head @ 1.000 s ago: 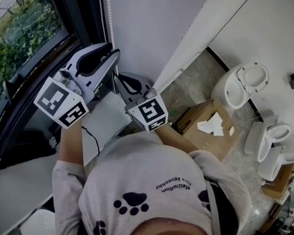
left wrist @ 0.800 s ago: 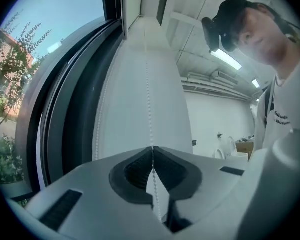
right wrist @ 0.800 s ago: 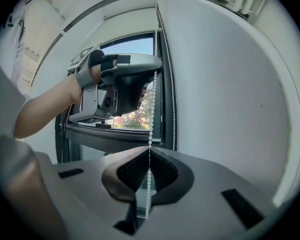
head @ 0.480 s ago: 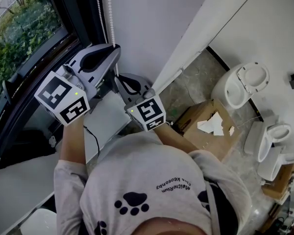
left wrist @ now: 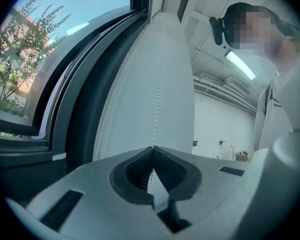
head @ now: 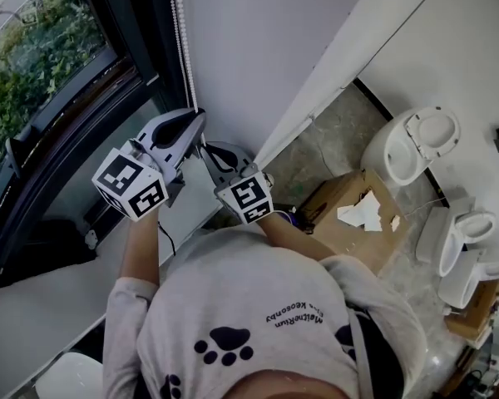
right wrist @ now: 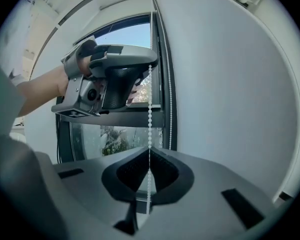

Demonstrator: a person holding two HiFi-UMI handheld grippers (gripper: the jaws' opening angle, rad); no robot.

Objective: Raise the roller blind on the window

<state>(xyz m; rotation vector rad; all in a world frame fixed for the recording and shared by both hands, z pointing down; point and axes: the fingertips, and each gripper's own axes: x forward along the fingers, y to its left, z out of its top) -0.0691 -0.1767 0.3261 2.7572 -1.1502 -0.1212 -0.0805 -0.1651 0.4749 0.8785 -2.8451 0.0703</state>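
Note:
A white bead chain (head: 180, 48) hangs beside the dark window frame (head: 108, 23), against the white wall. My left gripper (head: 201, 116) is shut on one strand of the chain (left wrist: 158, 84), which runs straight up from its closed tips (left wrist: 152, 150). Just below it, my right gripper (head: 205, 145) is shut on the same strand (right wrist: 150, 104), which enters its closed jaws (right wrist: 150, 151). In the right gripper view the left gripper (right wrist: 149, 66) sits above on the chain, and a second strand (right wrist: 167, 84) hangs free beside it. I cannot make out the blind's fabric.
A white window sill (head: 33, 306) runs below the glass. On the floor to the right lie an open cardboard box (head: 349, 210) and white toilets (head: 412, 144) (head: 461, 231). A thin black cable (head: 162, 239) dangles under the left hand.
Both grippers have come down along the chain, with most of the drop in the last half second. The left cube has moved right and lower, closer to the right one.

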